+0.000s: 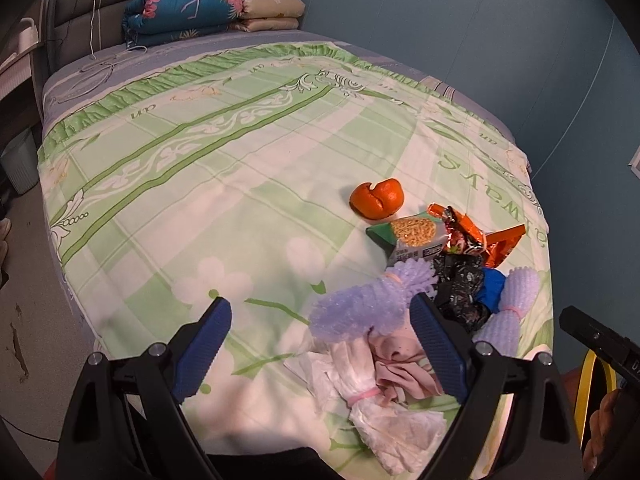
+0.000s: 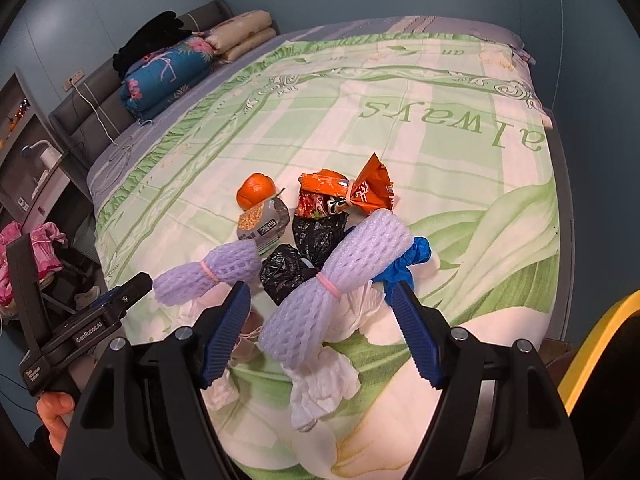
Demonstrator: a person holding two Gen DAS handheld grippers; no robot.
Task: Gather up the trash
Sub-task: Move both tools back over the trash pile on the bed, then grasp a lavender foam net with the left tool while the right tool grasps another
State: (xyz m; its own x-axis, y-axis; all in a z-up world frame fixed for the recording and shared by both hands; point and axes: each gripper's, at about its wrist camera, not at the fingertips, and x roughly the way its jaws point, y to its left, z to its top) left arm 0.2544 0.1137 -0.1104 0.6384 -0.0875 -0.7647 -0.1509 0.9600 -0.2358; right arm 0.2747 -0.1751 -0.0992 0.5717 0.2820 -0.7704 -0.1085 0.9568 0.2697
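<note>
A heap of trash lies on the green bedspread (image 1: 240, 184) near its front edge. It holds an orange peel (image 1: 376, 198), a green snack packet (image 1: 408, 236), an orange wrapper (image 1: 472, 236), black bags (image 1: 460, 284), a blue glove (image 1: 494, 286), two purple foam nets and white tissue (image 1: 360, 384). My left gripper (image 1: 320, 300) is open over one foam net (image 1: 360, 308), pads clear of it. My right gripper (image 2: 320, 288) is open around the other foam net (image 2: 340, 264), which lies slanted between the fingers, untouched.
Folded quilts (image 1: 180, 8) are stacked at the headboard. A pale bin (image 1: 20, 164) stands on the floor left of the bed. A yellow rim (image 2: 592, 344) shows at the right. A hand (image 2: 52, 412) holds the left gripper's black body (image 2: 80, 332).
</note>
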